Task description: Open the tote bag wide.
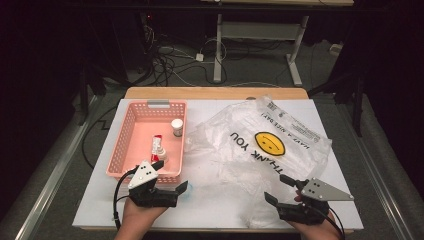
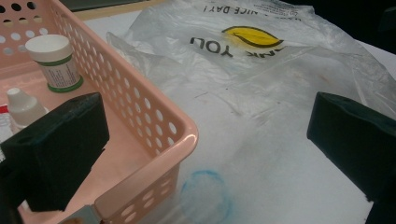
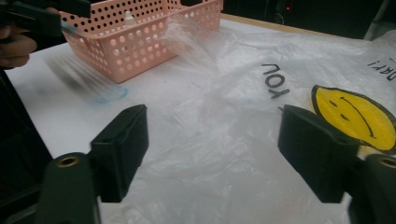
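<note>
A pink perforated basket (image 1: 120, 145) stands on the left of the white table. Inside it are a white-capped jar with a green band (image 1: 177, 127) (image 2: 53, 63) and a small red-and-white dropper bottle (image 1: 158, 148) (image 2: 21, 105). A crumpled clear plastic bag (image 1: 260, 145) (image 2: 261, 93) (image 3: 243, 70) with a yellow smiley and "THANK YOU" lies to the right. My left gripper (image 1: 170, 176) (image 2: 205, 140) is open, one jaw over the basket's inside and one outside its near right corner (image 2: 140, 107). My right gripper (image 1: 277, 188) (image 3: 212, 140) hangs open over the bag's near part, holding nothing.
A faint blue ring mark (image 2: 205, 191) (image 3: 109, 94) lies on the table by the basket's corner (image 3: 135, 46). The table's wooden far edge (image 1: 215, 93) borders a dark floor with cables and desk legs (image 1: 218, 55). The left hand (image 3: 14, 46) is beside the basket.
</note>
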`<state>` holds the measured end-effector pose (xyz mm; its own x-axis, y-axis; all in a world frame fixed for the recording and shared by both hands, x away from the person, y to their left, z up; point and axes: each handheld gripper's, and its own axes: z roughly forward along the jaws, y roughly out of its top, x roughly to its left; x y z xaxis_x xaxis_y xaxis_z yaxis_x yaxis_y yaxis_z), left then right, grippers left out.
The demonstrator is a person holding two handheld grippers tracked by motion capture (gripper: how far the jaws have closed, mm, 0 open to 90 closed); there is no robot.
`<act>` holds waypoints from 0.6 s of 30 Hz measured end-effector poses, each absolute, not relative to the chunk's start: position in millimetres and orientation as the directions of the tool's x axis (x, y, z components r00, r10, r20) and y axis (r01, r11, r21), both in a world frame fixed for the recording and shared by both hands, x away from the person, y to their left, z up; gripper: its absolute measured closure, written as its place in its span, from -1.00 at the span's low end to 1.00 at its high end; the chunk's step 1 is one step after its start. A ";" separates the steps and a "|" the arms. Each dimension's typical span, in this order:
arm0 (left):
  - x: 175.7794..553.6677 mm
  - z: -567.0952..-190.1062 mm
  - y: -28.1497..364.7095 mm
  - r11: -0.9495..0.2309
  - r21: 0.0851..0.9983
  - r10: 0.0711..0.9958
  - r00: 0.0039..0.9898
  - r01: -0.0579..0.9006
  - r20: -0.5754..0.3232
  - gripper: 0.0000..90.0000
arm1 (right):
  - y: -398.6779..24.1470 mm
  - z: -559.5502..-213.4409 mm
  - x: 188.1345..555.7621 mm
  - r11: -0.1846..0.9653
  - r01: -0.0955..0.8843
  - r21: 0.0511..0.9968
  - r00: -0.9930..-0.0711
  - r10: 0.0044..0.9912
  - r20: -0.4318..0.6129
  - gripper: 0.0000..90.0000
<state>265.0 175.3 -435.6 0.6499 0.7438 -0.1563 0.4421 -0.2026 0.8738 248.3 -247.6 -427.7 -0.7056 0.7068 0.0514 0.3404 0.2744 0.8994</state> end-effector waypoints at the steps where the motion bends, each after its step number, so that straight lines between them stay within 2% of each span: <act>1: 265.0 -435.7 175.4 -0.203 0.874 0.743 0.650 0.442 -0.156 -1.00 | -247.4 -427.9 251.2 0.278 0.344 0.897 -0.704 0.709 0.050 -0.60; 6: 265.8 -436.6 175.7 -0.206 0.872 0.739 0.654 0.444 -0.159 -1.00 | -246.6 -429.2 267.4 0.293 0.361 0.885 -0.684 0.728 0.038 -1.00; 18: 265.7 -437.4 176.6 -0.197 0.879 0.742 0.652 0.434 -0.156 -1.00 | -233.3 -427.4 318.5 0.306 0.375 0.875 -0.660 0.751 0.020 -1.00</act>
<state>265.7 176.6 -437.4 0.6521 0.7420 -0.1557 0.4344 -0.1974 0.8788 318.5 -233.3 -427.4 -0.6598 0.7512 0.0202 0.3747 0.3056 0.8753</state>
